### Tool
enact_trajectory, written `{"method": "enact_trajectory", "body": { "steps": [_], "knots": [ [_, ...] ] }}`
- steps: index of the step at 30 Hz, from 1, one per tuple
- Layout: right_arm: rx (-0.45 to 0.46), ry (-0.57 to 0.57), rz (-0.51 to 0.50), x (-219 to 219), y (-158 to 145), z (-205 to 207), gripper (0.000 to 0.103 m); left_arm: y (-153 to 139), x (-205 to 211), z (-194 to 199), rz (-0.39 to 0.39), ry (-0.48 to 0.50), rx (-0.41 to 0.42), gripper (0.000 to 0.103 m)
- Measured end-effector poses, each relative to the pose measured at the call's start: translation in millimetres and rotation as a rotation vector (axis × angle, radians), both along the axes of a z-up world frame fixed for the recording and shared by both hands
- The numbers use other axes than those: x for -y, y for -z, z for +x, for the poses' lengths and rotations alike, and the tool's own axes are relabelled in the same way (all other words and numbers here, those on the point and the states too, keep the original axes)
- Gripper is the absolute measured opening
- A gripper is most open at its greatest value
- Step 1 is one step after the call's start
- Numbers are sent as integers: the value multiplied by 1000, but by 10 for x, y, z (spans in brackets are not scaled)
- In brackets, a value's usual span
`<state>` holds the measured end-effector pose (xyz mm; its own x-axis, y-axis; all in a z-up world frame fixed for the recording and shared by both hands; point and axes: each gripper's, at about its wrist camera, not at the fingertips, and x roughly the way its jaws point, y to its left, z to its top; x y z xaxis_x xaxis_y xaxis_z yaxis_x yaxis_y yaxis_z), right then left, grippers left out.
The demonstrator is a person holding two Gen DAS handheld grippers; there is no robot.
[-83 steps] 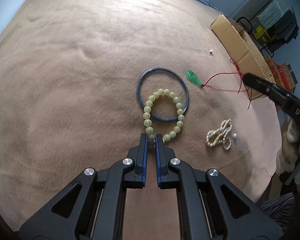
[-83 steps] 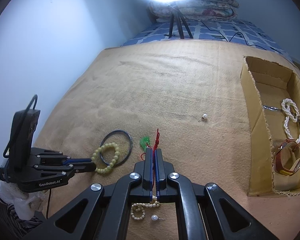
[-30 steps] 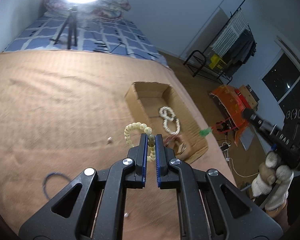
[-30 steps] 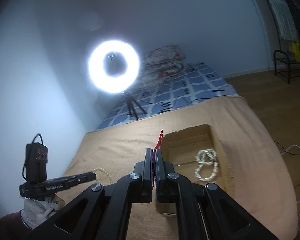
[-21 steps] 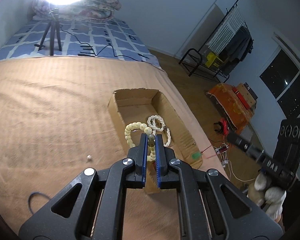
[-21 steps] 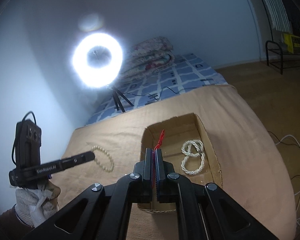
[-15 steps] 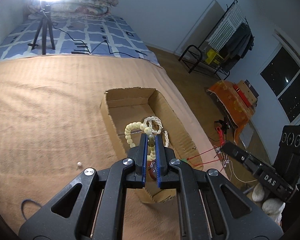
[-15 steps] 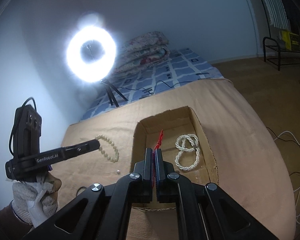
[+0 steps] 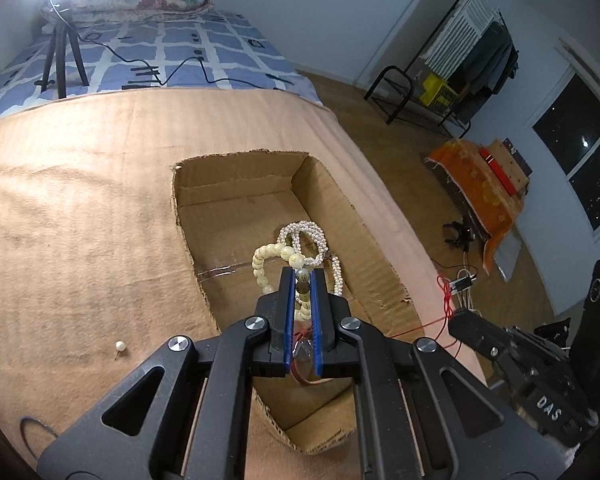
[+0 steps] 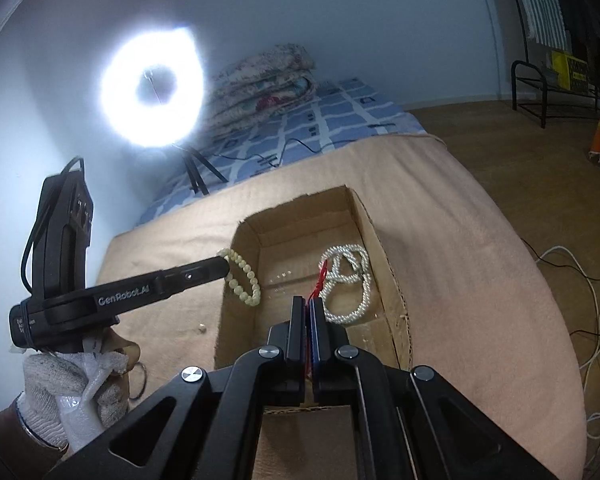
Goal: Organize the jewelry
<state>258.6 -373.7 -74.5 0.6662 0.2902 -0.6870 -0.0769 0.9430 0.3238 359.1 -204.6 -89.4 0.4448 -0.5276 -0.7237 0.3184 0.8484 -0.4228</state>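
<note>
The left gripper clamps one bead bracelet, whose loop hangs tilted over the box's left wall. The right gripper, jaws pressed together, pinches one red cord that sticks up past its tips. Beyond, one pearl necklace lies looped in the box, long axis along the box. One pearl earring lies on the blanket.

Light: I see a ring light glaring on its tripod.
Walls: pale blue.
Floor: wood.
Bed: tan blanket, checked sheet, folded quilts.
Right side: clothes rack, dark window.
</note>
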Motion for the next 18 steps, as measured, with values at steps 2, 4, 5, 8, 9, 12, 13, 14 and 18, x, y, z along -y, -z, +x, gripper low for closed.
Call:
{"method": "enact_trajectory", "body": {
  "steps": [2,4,5,8,9,12,13,14,18],
  "knots": [
    [-10,2,-7,-4,35,11,0,33,40,21,10,-1,-4,5],
    [-17,4,-11,-1,63,22,0,64,81,45,22,1,-8,5],
    [-20,5,-12,0,68,27,0,80,98,56,29,2,-10,5],
    [-29,11,-21,4,92,44,0,127,126,93,49,1,-13,5],
    [-34,13,-25,11,105,47,0,142,139,100,57,2,-14,5],
    [-47,21,-30,24,144,56,0,181,189,119,84,9,-16,5],
    [-52,23,-32,29,159,59,0,192,204,121,91,11,-17,5],
    [-55,23,-34,29,166,68,0,210,216,122,99,12,-19,5],
    [-62,21,-47,16,181,74,0,262,235,137,111,9,-27,5]
  ]
}}
